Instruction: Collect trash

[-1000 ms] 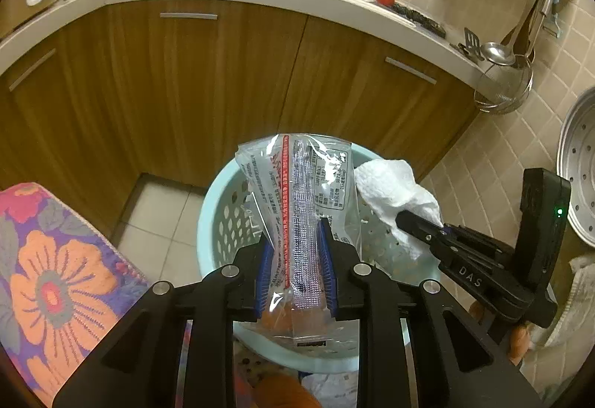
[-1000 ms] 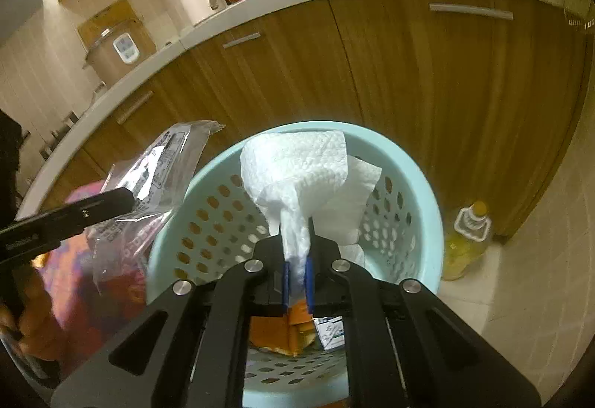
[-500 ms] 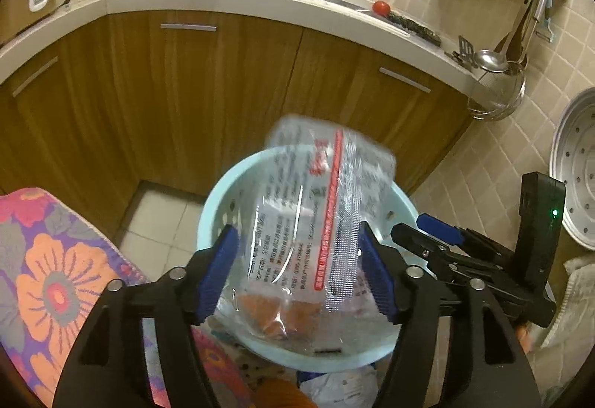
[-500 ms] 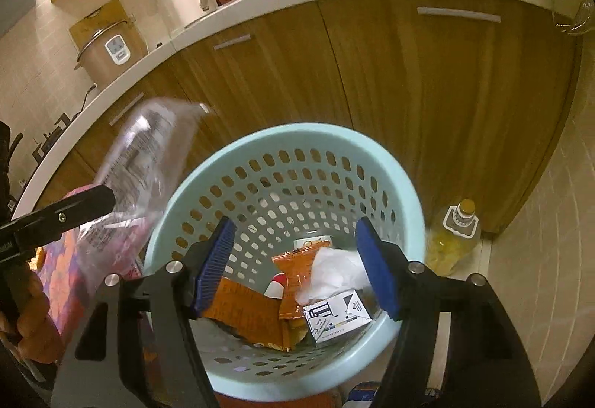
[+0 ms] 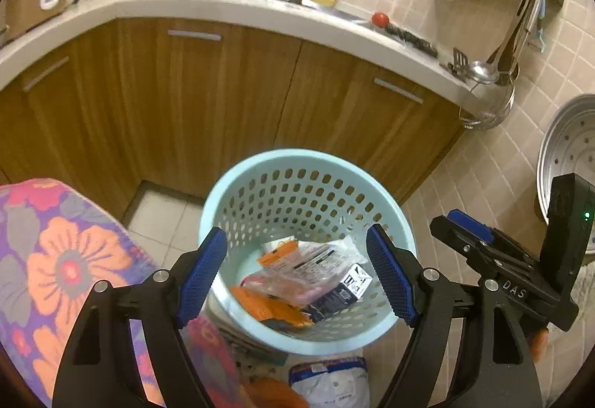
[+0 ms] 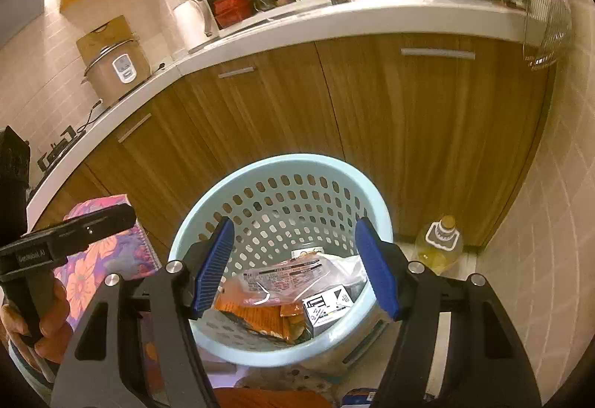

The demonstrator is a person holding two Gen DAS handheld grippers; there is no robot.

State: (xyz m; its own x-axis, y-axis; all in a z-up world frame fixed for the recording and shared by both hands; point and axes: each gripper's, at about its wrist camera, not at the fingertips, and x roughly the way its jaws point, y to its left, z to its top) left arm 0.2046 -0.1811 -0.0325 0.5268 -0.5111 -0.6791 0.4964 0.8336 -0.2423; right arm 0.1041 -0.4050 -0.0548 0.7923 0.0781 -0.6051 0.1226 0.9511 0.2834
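Observation:
A light blue perforated basket (image 5: 256,170) stands on the floor before the wooden cabinets; it also shows in the right wrist view (image 6: 230,185). Inside lie a clear plastic wrapper (image 5: 308,266), orange packets (image 5: 267,307) and a small black and white box (image 5: 353,283). The wrapper (image 6: 286,278) and box (image 6: 327,307) show in the right wrist view too. My left gripper (image 5: 295,274) is open and empty above the basket. My right gripper (image 6: 293,266) is open and empty above it as well, and is seen from the side in the left wrist view (image 5: 461,225).
A floral cloth surface (image 5: 55,266) lies left of the basket. A white and blue bag (image 5: 327,382) lies on the floor in front. A yellow oil bottle (image 6: 438,244) stands to the right by the tiled wall. Cabinets (image 5: 208,103) and counter are behind.
Both grippers opened. The left one let go of the clear wrapper and the right one let go of the white paper towel; both dropped into the basket.

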